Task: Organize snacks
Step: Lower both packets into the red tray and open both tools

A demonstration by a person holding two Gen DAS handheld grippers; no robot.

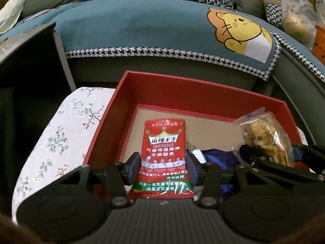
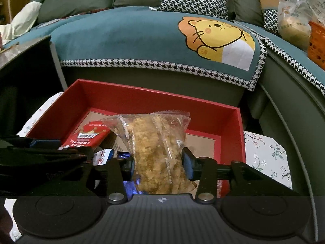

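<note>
A red snack packet (image 1: 164, 148) with white lettering lies lengthwise between my left gripper's (image 1: 163, 168) pads, which touch both of its long edges. It hangs over the cardboard floor of the open red box (image 1: 199, 85). My right gripper (image 2: 158, 164) has its pads against the sides of a clear bag of golden crumbly snack (image 2: 156, 150), low inside the same red box (image 2: 154, 90). In the left wrist view that clear bag (image 1: 266, 134) sticks up at the right. The red packet (image 2: 91, 136) shows at the left of the right wrist view, beside the left gripper's fingers (image 2: 46, 142).
A blue wrapper (image 1: 215, 156) and a small white-and-red pack (image 2: 101, 155) lie in the box's near end. The box sits on a floral-covered stool (image 1: 50, 138). Behind it runs a sofa with a teal cover (image 1: 142, 26), a plastic bag (image 1: 296, 18) and an orange basket (image 2: 316, 44). A dark side table (image 1: 26, 40) stands on the left.
</note>
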